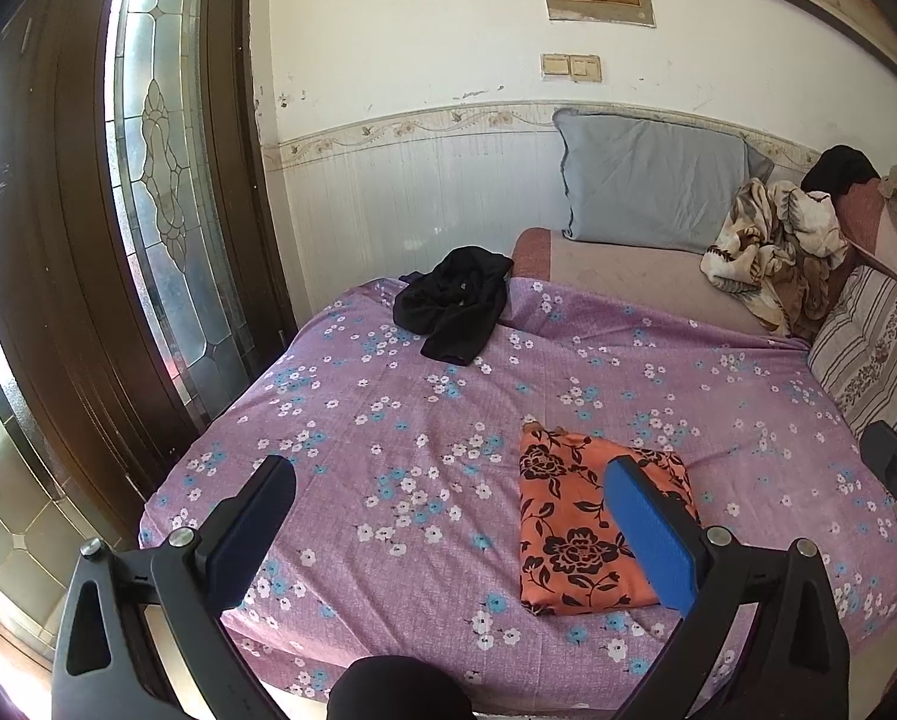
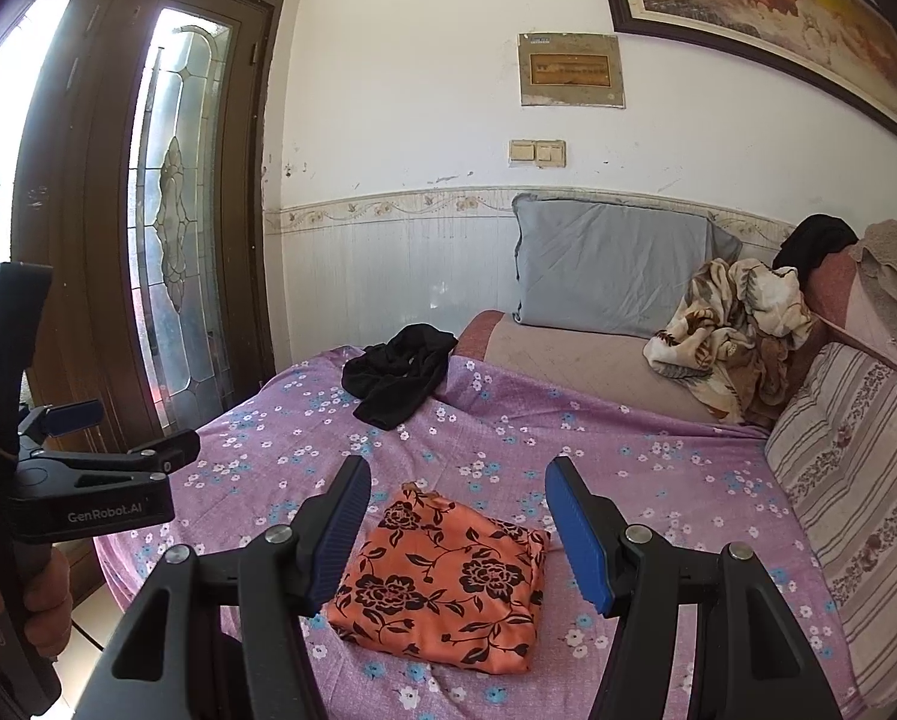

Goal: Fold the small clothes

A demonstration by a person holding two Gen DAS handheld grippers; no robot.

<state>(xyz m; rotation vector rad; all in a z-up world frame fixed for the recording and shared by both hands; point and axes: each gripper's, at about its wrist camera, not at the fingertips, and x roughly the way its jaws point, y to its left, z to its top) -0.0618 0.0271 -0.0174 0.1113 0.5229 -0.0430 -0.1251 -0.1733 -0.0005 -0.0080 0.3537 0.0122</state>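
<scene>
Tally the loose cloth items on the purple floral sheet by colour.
Orange floral, folded: 1
Black, crumpled: 1
Total: 2
Neither tool, left or right, holds anything.

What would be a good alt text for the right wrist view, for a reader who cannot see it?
The open right tool hovers over a folded orange cloth with black flowers lying on a purple floral bedsheet. A crumpled black garment lies farther back near a grey pillow, and the left tool shows at the left edge.
</scene>
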